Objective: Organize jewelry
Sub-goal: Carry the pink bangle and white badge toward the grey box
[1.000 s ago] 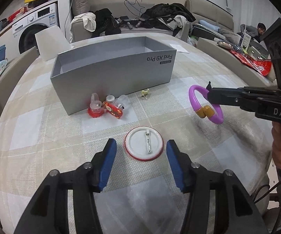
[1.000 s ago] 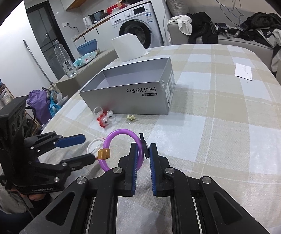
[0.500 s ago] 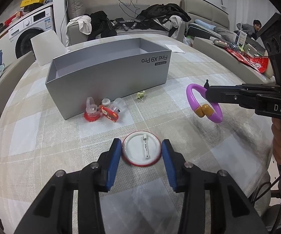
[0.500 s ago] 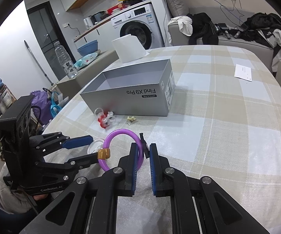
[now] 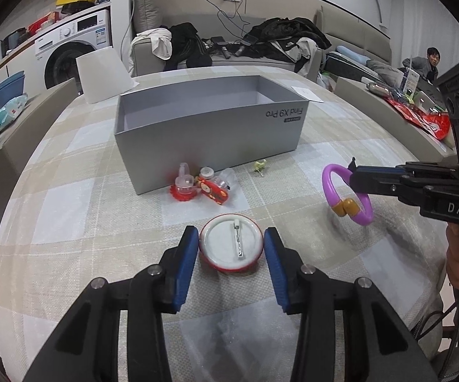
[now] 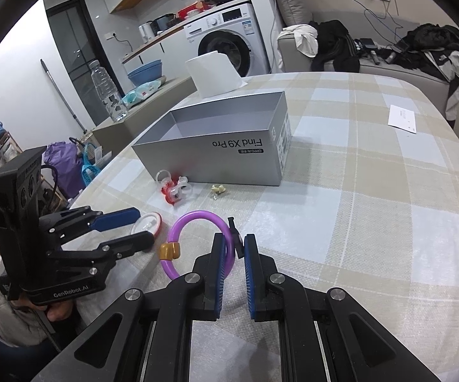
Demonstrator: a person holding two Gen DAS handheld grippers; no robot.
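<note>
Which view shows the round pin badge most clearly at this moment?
The left wrist view: the pin badge lies back-up, its whole red rim and metal pin visible between the left gripper pads. The right wrist view catches the badge only as a small sliver, side-on and partly hidden behind that gripper's fingers.

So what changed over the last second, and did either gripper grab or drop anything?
The left gripper moved in on the round badge and narrowed its jaws until the pads bracket its rim; a firm grip isn't clear yet. The right gripper stayed put, clamped on the purple bracelet. The grey box and the small trinkets beside it did not move.
</note>
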